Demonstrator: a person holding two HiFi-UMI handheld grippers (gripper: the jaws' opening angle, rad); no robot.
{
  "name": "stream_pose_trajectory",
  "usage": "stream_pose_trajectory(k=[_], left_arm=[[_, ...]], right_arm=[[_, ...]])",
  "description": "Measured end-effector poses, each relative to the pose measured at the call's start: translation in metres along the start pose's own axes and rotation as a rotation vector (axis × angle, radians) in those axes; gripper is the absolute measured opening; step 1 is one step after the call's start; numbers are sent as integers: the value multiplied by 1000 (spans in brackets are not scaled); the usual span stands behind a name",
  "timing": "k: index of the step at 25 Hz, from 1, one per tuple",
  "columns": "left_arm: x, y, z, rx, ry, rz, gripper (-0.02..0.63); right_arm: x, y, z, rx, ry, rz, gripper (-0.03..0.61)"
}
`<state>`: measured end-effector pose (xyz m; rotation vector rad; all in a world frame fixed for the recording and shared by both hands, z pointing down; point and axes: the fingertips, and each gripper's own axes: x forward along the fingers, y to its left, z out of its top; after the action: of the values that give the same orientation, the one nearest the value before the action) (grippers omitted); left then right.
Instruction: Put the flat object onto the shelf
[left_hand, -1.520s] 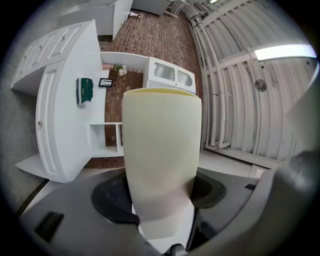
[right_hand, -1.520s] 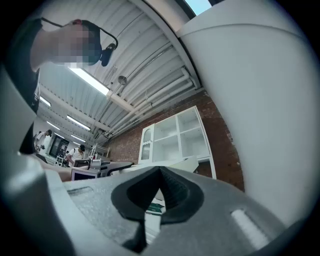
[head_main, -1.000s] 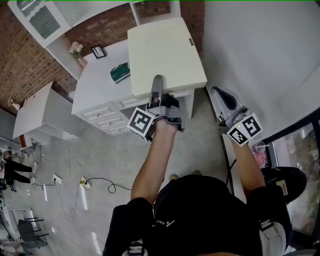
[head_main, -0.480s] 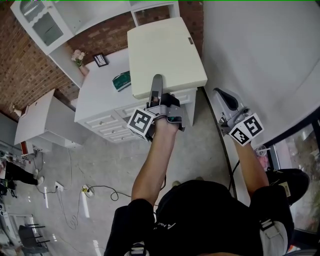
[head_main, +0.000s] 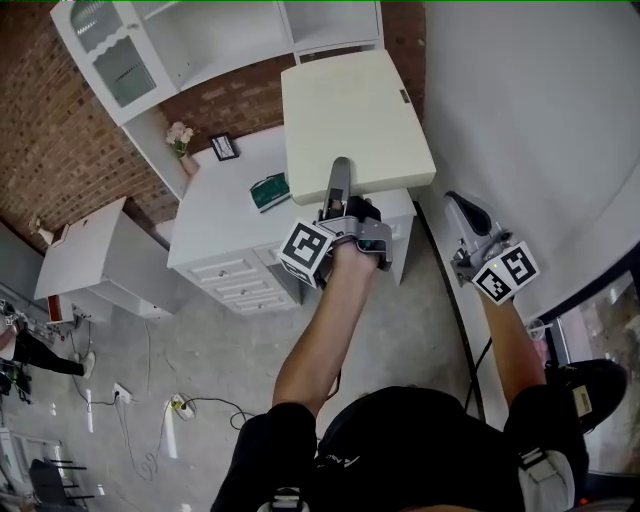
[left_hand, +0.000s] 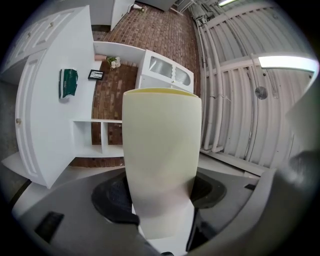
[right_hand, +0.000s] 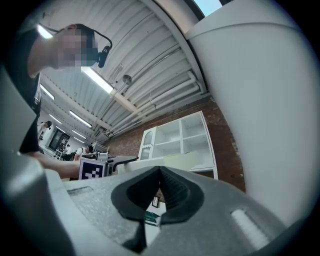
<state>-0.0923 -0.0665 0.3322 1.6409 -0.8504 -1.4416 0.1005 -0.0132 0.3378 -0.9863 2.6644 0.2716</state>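
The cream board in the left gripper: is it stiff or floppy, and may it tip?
Probably stiff: the board juts out flat, without sagging, from the left gripper. It is likely to lever downward, since it is held only at one edge. Its weight cannot be told.

Shelf unit cut off at top edge; green item on desk too small to identify.

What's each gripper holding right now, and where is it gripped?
Left gripper clamps the cream flat board at its near edge; right gripper is shut, holding nothing.
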Motion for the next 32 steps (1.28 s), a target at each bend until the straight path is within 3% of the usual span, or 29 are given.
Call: stream_pose_trajectory(k=[7,15,23,32], left_arm=[[34,-5,28,6,35,-26,279],[83,-10,40,15,56,-78,279],[193,-19,66,32,23,-152,279],[313,-39,64,79,15,-250,281]], right_arm=[[26,1,3,-47,-4,-34,0],[56,-30,7,-106,-38,-31,0],[134,-112,11,-142,-69,22,0],[190,-206,1,-171,-88,71,0]])
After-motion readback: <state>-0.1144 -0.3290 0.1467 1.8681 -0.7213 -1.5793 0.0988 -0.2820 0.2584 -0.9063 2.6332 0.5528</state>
